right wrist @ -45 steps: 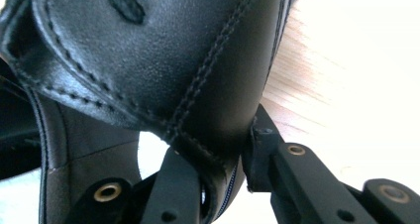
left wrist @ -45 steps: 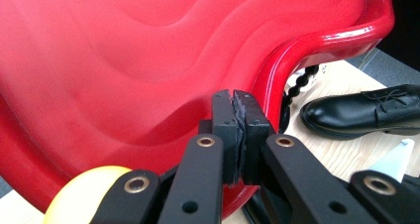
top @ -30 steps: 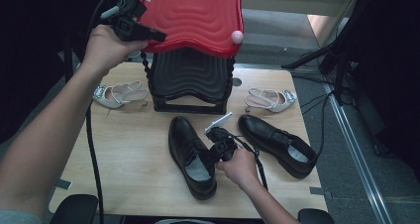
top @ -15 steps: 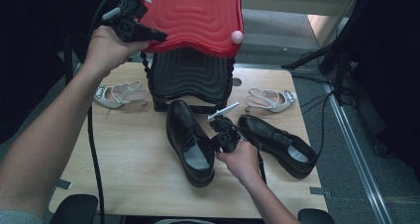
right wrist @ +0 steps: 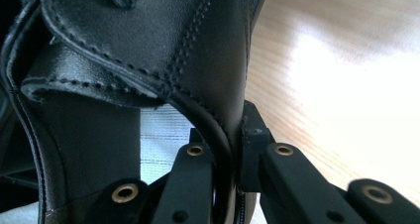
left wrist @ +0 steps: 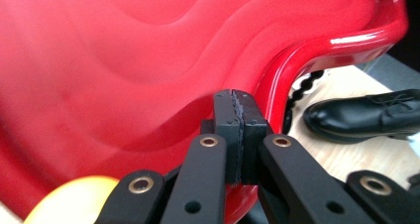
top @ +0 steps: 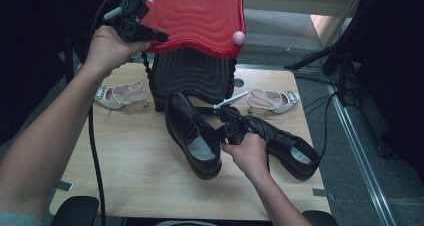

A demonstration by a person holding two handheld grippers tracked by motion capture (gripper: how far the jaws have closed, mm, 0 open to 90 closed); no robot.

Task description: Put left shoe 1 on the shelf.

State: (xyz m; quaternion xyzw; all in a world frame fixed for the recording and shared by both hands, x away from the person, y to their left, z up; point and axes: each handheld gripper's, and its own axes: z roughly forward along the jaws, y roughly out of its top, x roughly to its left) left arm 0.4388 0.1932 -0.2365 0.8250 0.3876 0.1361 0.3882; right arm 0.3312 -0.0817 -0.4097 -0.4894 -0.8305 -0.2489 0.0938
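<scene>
The black shoe (top: 192,136) hangs tilted just above the table (top: 130,161), its toe toward the person and its heel toward the open black case (top: 192,76) right behind it. The right gripper (top: 231,131) is clamped on the shoe's collar from the right. The left gripper (top: 150,33) pinches the edge of the red lid (top: 200,16), holding it up, so the case lies along the shoe's long axis.

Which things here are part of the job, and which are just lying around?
In the job:
- left gripper, shut on the red lid
- right gripper, shut on the side of the black shoe
- black box under the lid

Lying about:
- second black shoe
- two silver sandals
- table
</scene>
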